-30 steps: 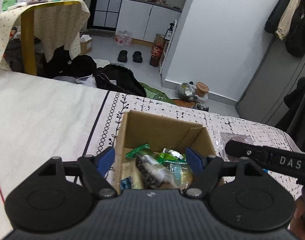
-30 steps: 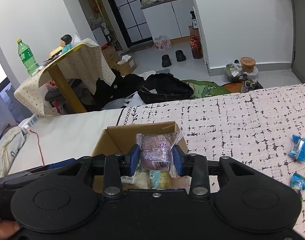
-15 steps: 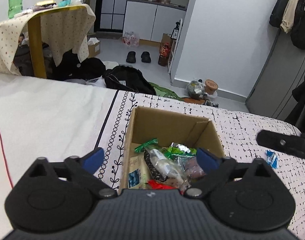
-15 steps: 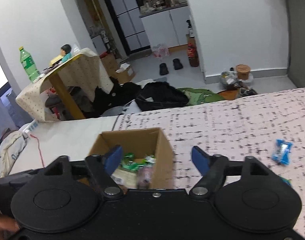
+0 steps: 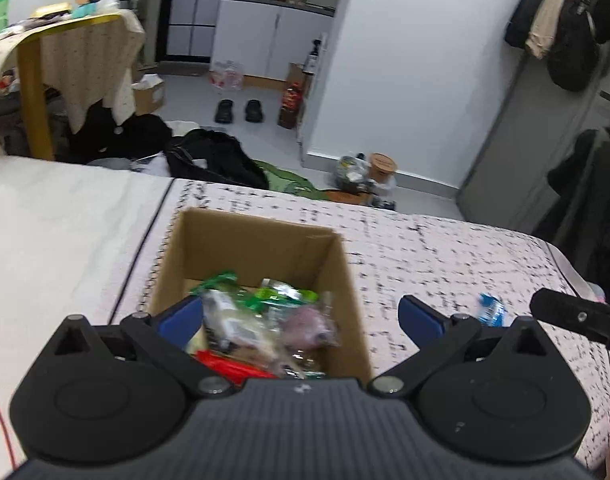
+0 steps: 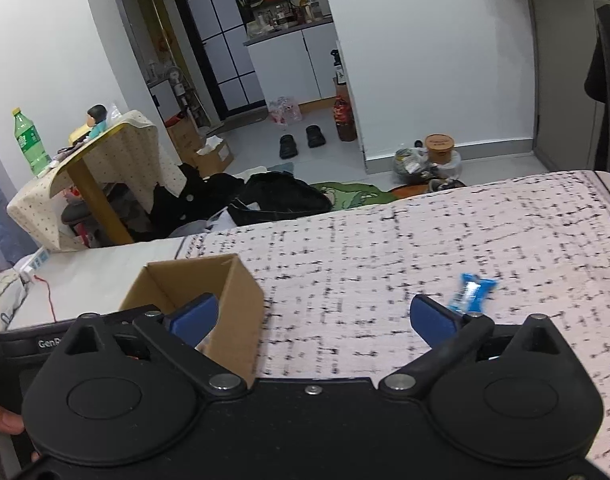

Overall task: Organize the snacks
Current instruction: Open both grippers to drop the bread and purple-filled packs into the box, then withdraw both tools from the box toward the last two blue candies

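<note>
Right gripper (image 6: 311,316) jaws just opened wide, empty; center them over the blue snack packet (image 6: 471,290), right of frame, before closing.

I see the left gripper (image 5: 299,314) angled downward, jaws spread fully wide with nothing between the pads. The right gripper (image 6: 311,314) is likewise angled downward; its jaws have just been opening and stand wide, holding nothing.
</note>
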### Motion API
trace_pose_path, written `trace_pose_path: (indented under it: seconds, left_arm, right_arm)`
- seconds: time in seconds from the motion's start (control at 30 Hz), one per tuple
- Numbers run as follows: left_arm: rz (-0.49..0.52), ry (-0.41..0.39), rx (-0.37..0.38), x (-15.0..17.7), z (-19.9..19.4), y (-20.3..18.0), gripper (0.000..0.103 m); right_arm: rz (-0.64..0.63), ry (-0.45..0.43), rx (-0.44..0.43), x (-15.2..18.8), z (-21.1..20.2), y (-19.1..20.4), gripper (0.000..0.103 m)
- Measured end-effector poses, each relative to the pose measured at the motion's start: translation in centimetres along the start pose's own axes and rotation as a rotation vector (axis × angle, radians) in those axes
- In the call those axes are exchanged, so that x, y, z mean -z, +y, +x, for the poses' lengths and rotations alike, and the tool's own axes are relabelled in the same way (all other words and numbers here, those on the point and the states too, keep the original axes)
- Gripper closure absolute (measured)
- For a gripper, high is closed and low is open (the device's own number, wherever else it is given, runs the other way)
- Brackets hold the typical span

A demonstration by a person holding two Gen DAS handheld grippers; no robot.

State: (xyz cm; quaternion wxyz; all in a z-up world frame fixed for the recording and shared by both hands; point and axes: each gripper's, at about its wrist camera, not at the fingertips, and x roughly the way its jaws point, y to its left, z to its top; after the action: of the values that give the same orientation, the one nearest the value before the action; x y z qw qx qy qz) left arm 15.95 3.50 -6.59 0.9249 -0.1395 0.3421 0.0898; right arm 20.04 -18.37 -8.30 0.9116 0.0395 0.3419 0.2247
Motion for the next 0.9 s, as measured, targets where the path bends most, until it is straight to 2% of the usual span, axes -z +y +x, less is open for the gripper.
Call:
trace_pose_path:
  seconds: [0.2,0.47,0.8,0.9]
  left_arm:
    - [0.041,0.008,0.050,0.6,-0.1,-2.6,0.000]
    - [0.108,0.071,0.096,1.6,0.7,-5.6,0.000]
    - [0.170,0.080,0.155,1.7,1.8,-10.2,0.000]
    - [0.197,0.082,0.176,1.9,2.4,-11.7,0.000]
  right_arm:
    - [-0.003,0.000,0.028,0.3,-1.2,-1.9,0.000]
    - [0.019,0.010,0.081,0.7,-2.0,-5.0,0.000]
    - [0.064,0.024,0.119,1.6,-2.1,-8.3,0.000]
    - [0.078,0.027,0.121,1.7,-2.2,-9.3,0.004]
